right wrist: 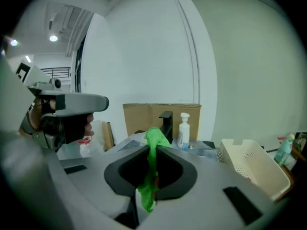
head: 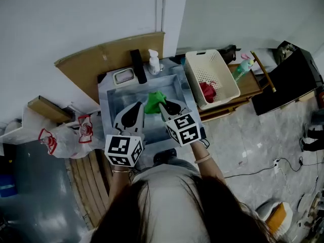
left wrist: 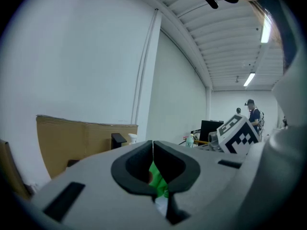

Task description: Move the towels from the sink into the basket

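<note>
The right gripper (head: 163,106) pinches the green towel (head: 154,102) above the middle of the sink (head: 117,97). The basket (head: 226,74) stands just beside the sink's right rim, its top open, with a red towel (head: 207,91) inside. The left gripper (head: 136,107), jaws pressed together on nothing, sits close on the green towel's left. Both grippers hide much of the sink's floor and its near edge.

Head cam: high overhead, steep down on sink (head: 169,87) & white basket (head: 228,82), mid-range. Left gripper (left wrist: 153,146) cam: low behind jaws, faces wall & cardboard sheet (left wrist: 86,140). Right gripper (right wrist: 152,150) cam: same heading, black faucet (right wrist: 166,122) & soap bottle (right wrist: 183,128) ahead. All 3 share cardboard, green towel (right wrist: 152,140).
</note>
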